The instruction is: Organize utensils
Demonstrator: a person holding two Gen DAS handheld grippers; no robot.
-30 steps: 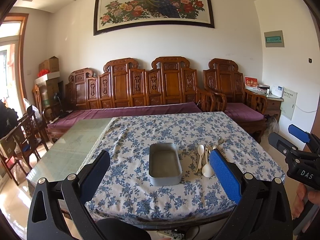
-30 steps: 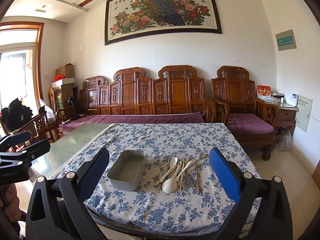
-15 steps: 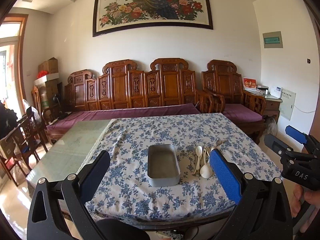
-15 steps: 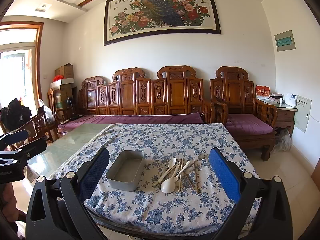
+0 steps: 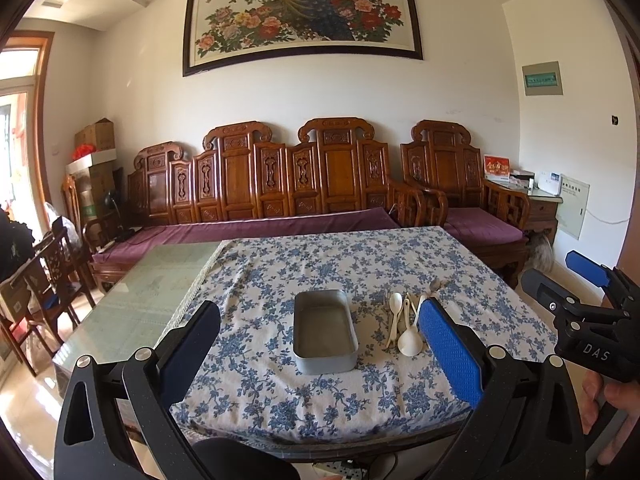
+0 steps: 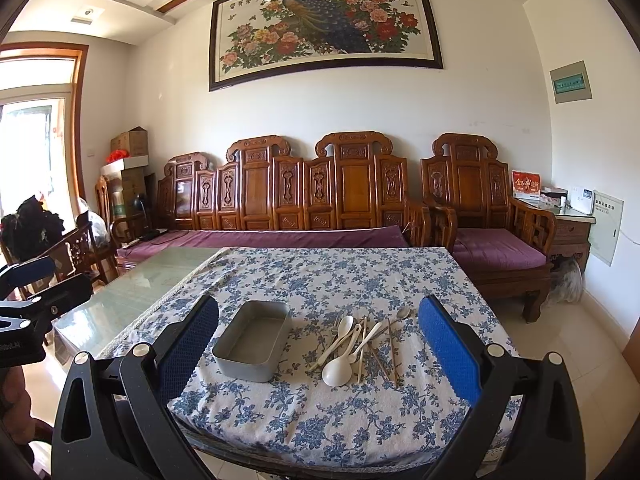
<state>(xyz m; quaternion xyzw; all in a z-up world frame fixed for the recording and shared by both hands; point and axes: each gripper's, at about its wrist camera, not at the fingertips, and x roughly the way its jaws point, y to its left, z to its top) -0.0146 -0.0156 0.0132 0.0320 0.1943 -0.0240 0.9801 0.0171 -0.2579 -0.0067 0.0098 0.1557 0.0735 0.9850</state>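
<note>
An empty grey metal tray (image 5: 325, 332) (image 6: 253, 340) sits on the blue-flowered tablecloth (image 5: 320, 268) (image 6: 344, 276). To its right lies a pile of utensils (image 6: 360, 344) (image 5: 406, 326): white spoons, a big white ladle spoon (image 6: 337, 372), wooden chopsticks and a metal spoon. My left gripper (image 5: 320, 344) is open and empty, held back from the table's near edge. My right gripper (image 6: 320, 344) is open and empty, also short of the table. Each gripper shows at the other view's edge, the right one (image 5: 584, 308) and the left one (image 6: 36, 300).
The left part of the table is bare glass (image 5: 140, 280) (image 6: 140, 280). A carved wooden sofa with purple cushions (image 5: 280, 184) stands behind the table. Wooden chairs (image 5: 48, 276) stand at the left. A side table (image 6: 568, 220) stands at the right.
Both grippers have drawn slightly back and tilted up, so the tray and utensils sit a little lower and farther. Nothing on the table has moved.
</note>
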